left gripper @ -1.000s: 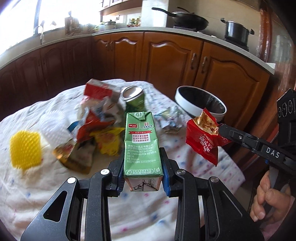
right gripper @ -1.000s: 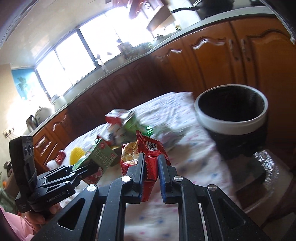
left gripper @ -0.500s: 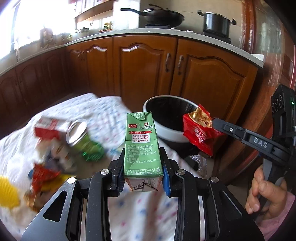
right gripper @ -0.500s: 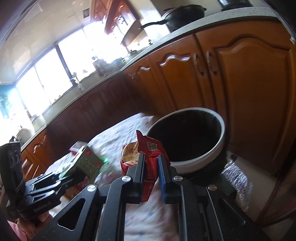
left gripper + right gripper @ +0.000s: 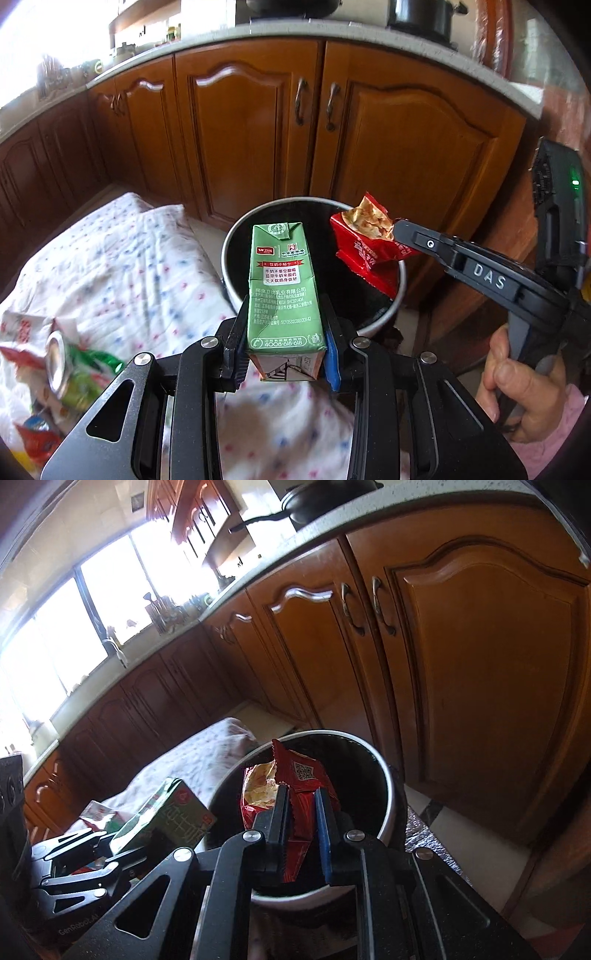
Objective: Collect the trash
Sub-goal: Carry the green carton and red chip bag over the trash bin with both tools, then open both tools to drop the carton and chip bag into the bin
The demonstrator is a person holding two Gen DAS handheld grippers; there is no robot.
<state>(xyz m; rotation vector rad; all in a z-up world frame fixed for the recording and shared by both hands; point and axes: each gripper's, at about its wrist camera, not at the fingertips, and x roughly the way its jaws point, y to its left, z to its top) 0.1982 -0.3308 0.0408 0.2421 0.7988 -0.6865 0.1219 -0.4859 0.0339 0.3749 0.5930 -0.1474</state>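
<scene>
Both grippers now swung over the trash bin [image 5: 397,291] at frame centre, left gripper [image 5: 282,349] pinching green milk carton [image 5: 282,288], right gripper [image 5: 301,823] pinching red snack wrapper [image 5: 295,786].

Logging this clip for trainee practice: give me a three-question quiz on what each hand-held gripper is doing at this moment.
1. What does the left hand-held gripper hold?
2. True or false: the red wrapper already lies loose in the bin.
3. The can is: A) on the cloth B) in the bin C) gripped.

Key: 1. The green carton. 2. False; the right hand-held gripper grips it above the bin. 3. A.
</scene>
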